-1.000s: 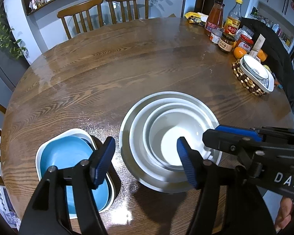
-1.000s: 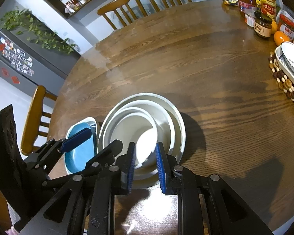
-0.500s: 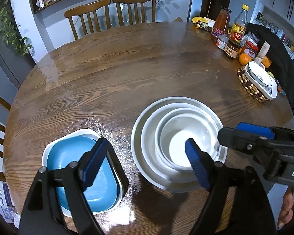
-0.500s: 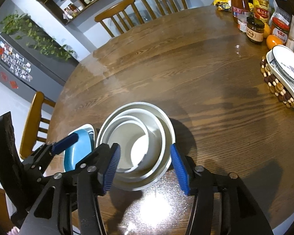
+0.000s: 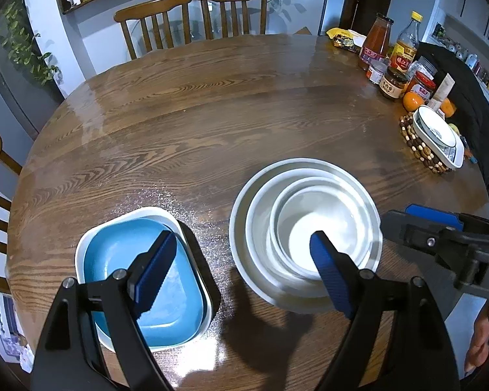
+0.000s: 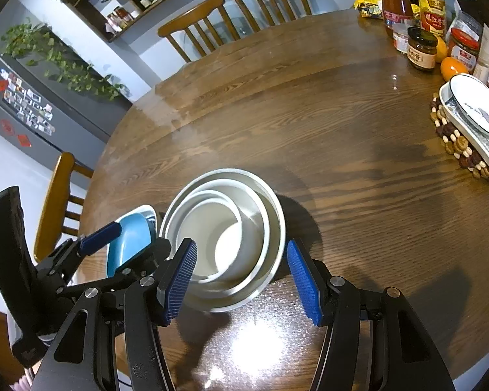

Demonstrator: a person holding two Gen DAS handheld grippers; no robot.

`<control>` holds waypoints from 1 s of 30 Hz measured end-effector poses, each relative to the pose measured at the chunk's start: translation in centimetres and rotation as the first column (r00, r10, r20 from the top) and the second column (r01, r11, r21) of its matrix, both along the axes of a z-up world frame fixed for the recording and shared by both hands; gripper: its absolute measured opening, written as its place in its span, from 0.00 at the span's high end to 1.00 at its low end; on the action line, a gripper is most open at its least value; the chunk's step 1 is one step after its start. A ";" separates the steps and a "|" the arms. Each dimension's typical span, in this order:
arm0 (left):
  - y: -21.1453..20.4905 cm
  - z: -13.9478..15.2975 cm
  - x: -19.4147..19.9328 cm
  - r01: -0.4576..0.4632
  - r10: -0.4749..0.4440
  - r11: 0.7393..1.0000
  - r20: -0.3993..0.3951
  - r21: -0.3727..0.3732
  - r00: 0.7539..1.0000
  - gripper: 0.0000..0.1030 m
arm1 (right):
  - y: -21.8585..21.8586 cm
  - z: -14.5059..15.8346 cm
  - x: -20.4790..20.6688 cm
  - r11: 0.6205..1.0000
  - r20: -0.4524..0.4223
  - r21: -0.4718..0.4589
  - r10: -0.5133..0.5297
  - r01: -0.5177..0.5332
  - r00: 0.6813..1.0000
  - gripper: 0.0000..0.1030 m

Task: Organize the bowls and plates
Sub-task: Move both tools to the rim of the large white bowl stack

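Bowls (image 6: 225, 238) just beyond right claw (image 6: 241, 280).

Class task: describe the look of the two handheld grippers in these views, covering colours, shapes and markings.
Both the left gripper and right gripper are matte black angular frames with silver rivets. Each finger carries a ribbed blue pad. White lettering marks the right one's side. No cables visible.
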State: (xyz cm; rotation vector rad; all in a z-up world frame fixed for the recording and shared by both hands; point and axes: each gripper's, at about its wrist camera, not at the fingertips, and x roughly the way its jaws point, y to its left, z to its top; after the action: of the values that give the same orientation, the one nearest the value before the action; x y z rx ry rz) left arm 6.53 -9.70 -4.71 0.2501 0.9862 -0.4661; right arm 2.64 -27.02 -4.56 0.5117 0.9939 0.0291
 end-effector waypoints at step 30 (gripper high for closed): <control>3.9 -1.1 3.2 -0.158 0.150 0.987 -0.198 -0.026 0.969 0.19 | -2.4 -1.6 -1.4 0.997 -0.046 -0.004 -0.072 0.072 0.996 0.43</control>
State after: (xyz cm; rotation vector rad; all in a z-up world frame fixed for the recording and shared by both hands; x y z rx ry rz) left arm 9.77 -5.76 -5.81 0.0896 1.1777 -0.3733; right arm 1.27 -29.42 -6.19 0.5475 1.0197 -0.0484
